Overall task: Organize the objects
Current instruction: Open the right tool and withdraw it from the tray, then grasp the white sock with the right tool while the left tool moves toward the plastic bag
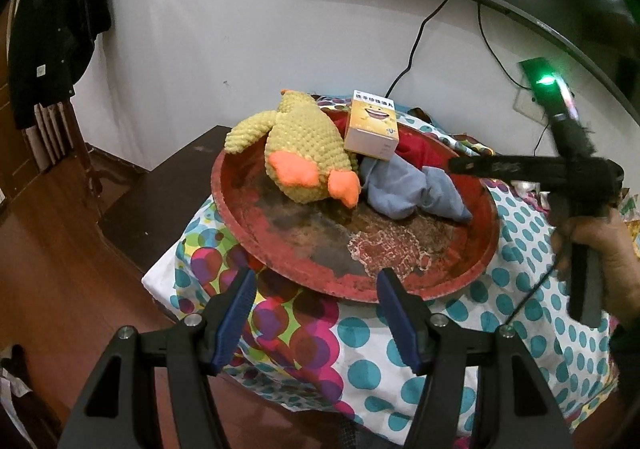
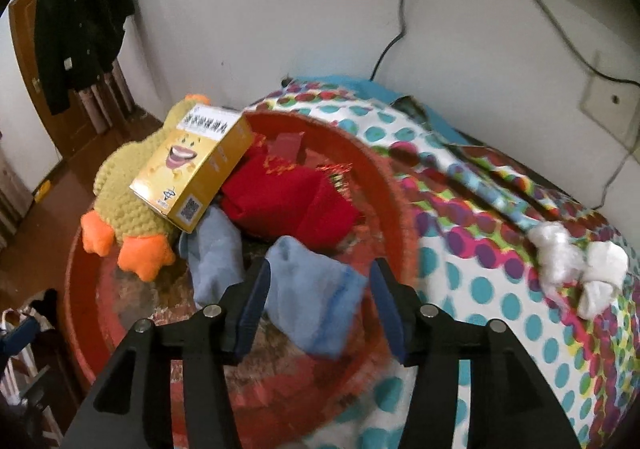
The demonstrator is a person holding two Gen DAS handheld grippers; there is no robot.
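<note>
Two grippers, both with jaws released: left gripper (image 1: 316, 285) empty before red basin (image 1: 490, 233); right gripper (image 2: 320, 281) straddles blue sock (image 2: 316, 297) lying in basin beside plush duck (image 2: 128, 185), yellow box (image 2: 192, 165).

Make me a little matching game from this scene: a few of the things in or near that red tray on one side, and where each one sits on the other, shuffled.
Things:
1. yellow box
2. plush duck
3. blue sock
4. white wad

Places:
A. on the dotted cloth, outside the red tray
B. between the right tongs, not pinched
C. propped against the duck and the red fabric
D. lying at the tray's left side, orange feet toward the camera

Pairs: 1-C, 2-D, 3-B, 4-A
</note>
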